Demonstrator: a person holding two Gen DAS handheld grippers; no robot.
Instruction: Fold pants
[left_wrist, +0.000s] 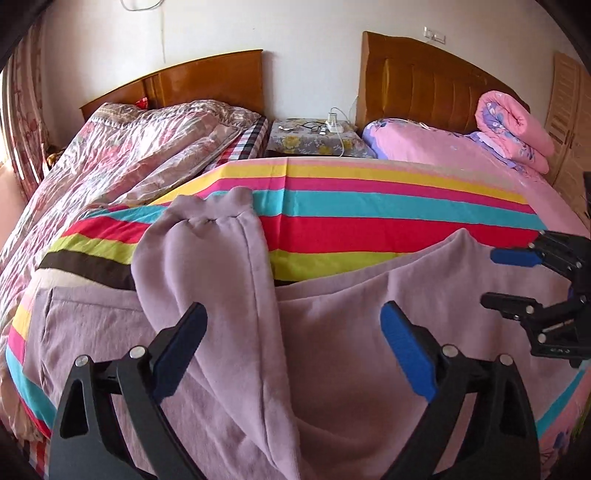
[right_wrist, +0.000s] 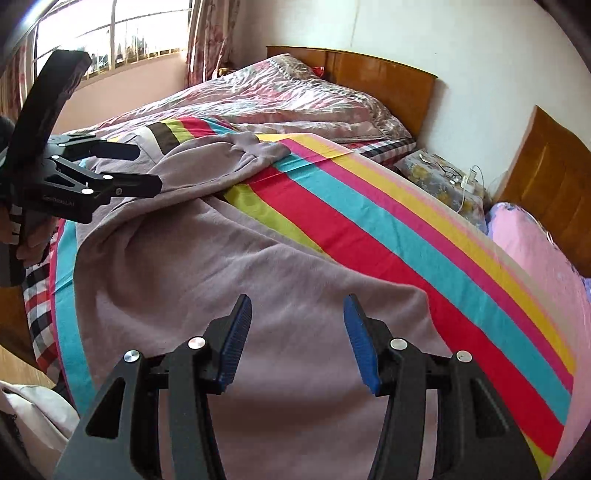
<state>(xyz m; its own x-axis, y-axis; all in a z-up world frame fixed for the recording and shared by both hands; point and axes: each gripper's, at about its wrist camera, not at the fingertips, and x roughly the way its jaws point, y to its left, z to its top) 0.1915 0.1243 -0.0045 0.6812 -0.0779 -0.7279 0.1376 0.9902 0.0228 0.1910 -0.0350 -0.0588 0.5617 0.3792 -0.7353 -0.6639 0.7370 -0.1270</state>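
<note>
Mauve sweatpants (left_wrist: 332, 350) lie spread on a striped sheet (left_wrist: 369, 221). One leg (left_wrist: 207, 258) is folded up and over, its cuffed end near the sheet's middle. My left gripper (left_wrist: 295, 332) is open and empty, hovering over the pants. My right gripper (right_wrist: 297, 332) is open and empty above the pants (right_wrist: 221, 266) on their right side. It also shows in the left wrist view (left_wrist: 495, 277) at the right edge, jaws apart. The left gripper shows in the right wrist view (right_wrist: 147, 166) at the left, jaws apart over the fabric.
Two beds with wooden headboards (left_wrist: 424, 81) stand side by side. A nightstand (left_wrist: 314, 140) with cables sits between them. A floral quilt (left_wrist: 129, 147) lies at left, a rolled pink blanket (left_wrist: 513, 129) at right. A window (right_wrist: 110, 33) is on the far left.
</note>
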